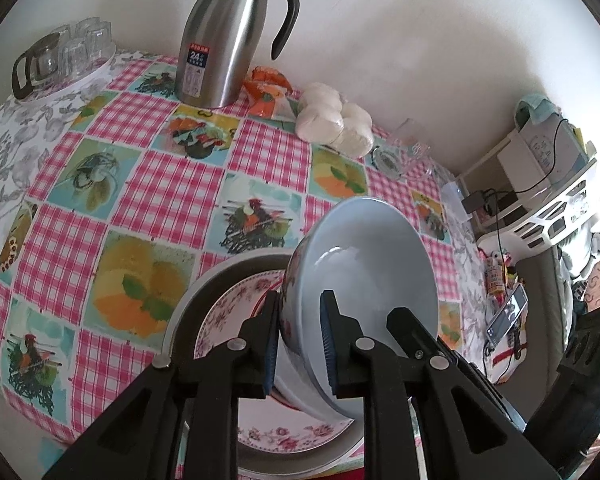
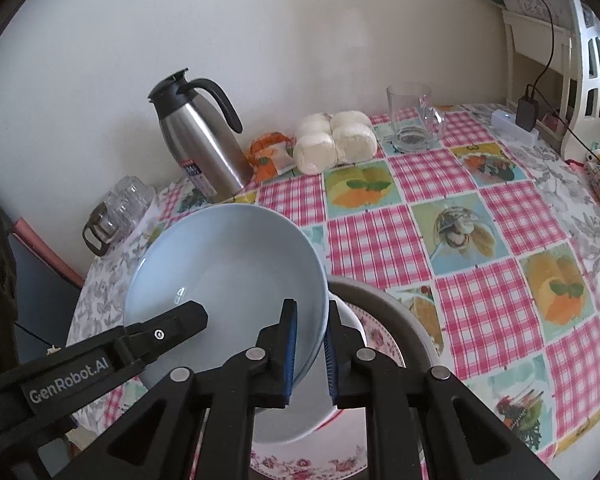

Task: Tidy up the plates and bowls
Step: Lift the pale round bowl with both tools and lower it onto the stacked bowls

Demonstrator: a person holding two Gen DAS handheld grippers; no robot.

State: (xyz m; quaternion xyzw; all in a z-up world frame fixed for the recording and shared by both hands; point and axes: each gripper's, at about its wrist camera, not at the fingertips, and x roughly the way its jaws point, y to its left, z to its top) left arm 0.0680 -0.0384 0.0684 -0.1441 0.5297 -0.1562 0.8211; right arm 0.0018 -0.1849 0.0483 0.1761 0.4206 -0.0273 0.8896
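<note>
A pale blue bowl (image 1: 364,256) (image 2: 228,264) with a flowered outside hangs tilted, held at its rim from two sides. My left gripper (image 1: 300,348) is shut on the near rim in the left wrist view, one pad inside and one outside. My right gripper (image 2: 310,356) is shut on the opposite rim; one of its fingers (image 1: 404,320) shows inside the bowl. The left gripper (image 2: 172,320) reaches in from the left in the right wrist view. Under the bowl lies a pink floral plate (image 1: 228,320) (image 2: 300,464) on a wide grey dish (image 1: 204,284) (image 2: 392,300). Something white with a red edge (image 2: 296,420) shows beneath the bowl.
On the checked tablecloth stand a steel thermos jug (image 1: 220,44) (image 2: 204,148), a tray of upturned glasses (image 1: 68,56), bagged white buns (image 1: 336,124) (image 2: 332,140), an orange packet (image 1: 266,94) and a glass mug (image 2: 412,120). A white shelf with cables (image 1: 540,184) stands at the right.
</note>
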